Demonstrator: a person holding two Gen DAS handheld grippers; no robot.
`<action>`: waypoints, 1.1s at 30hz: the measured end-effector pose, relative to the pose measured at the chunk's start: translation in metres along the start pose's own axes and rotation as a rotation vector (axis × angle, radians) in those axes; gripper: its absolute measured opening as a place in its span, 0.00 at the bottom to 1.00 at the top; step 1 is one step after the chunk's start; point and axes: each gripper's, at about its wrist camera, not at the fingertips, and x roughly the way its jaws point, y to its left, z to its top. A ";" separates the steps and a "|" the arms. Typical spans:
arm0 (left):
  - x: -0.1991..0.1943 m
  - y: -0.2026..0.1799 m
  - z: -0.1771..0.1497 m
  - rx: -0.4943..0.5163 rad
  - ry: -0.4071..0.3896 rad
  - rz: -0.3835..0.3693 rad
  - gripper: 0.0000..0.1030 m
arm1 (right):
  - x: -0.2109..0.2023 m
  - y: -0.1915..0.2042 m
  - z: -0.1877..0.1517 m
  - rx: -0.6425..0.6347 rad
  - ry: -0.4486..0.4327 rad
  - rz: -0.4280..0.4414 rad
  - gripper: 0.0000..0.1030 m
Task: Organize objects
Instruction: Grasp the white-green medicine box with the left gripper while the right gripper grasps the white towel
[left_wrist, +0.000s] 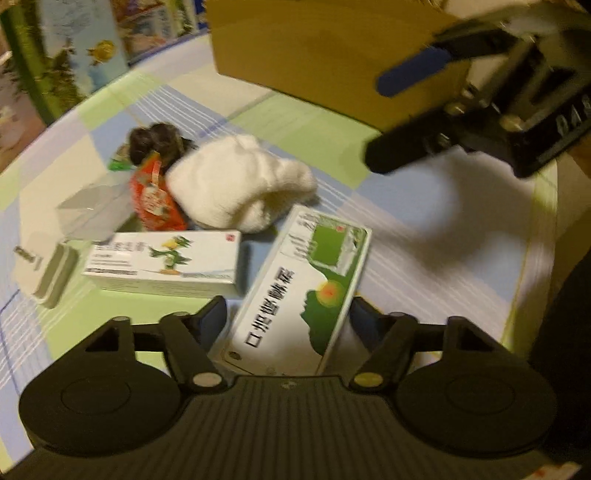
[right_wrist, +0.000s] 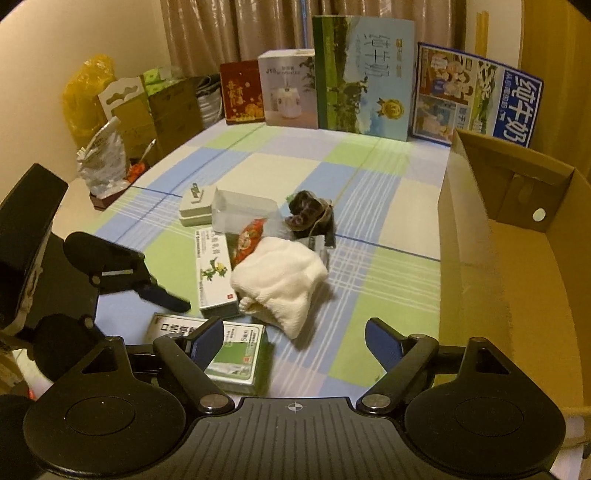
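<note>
My left hand-held gripper (left_wrist: 288, 314) sits low over the checked cloth (left_wrist: 406, 229), jaws spread, with the green-and-white medicine box (left_wrist: 299, 291) lying between the two fingers. I cannot tell whether the pads touch its sides; the box looks flat on the cloth and the view is blurred. Not clamped, as far as I can see.

My right hand-held gripper (right_wrist: 295, 343) hangs released, fingers wide apart, nothing between them. In the left wrist view it shows at upper right, in front of the cardboard box (left_wrist: 314, 55).

Layout from the right wrist view: the surface is covered in a blue, green and cream check. The open cardboard box (right_wrist: 517, 280) stands at the right edge, one flap up. The clutter lies in the middle. The white knitted cloth (right_wrist: 280, 284) is bunched up, resting partly on a second medicine box with a green cartoon figure (right_wrist: 214, 277). Just behind the cloth is a red snack packet (right_wrist: 249, 240), touching a clear plastic container (right_wrist: 243, 210). Beside that, to the left, a small grey-green case (right_wrist: 195, 212). A dark brown lumpy item (right_wrist: 308, 214) lies behind the cloth; I cannot make out what it is.

The green-and-white medicine box (right_wrist: 236, 354) lies nearest me, partly hidden by my right gripper's left finger.

Along the far edge stand printed cartons (right_wrist: 365, 74) against a curtain (right_wrist: 240, 29).
</note>
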 end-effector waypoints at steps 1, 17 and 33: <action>0.001 -0.001 -0.002 0.010 0.003 0.003 0.62 | 0.003 -0.001 0.000 -0.002 0.004 0.001 0.79; -0.025 0.051 -0.050 -0.390 -0.053 0.166 0.51 | 0.083 0.004 0.028 -0.096 0.064 0.045 0.79; -0.015 0.048 -0.033 -0.399 -0.068 0.214 0.55 | 0.061 -0.013 0.004 0.021 0.126 0.039 0.28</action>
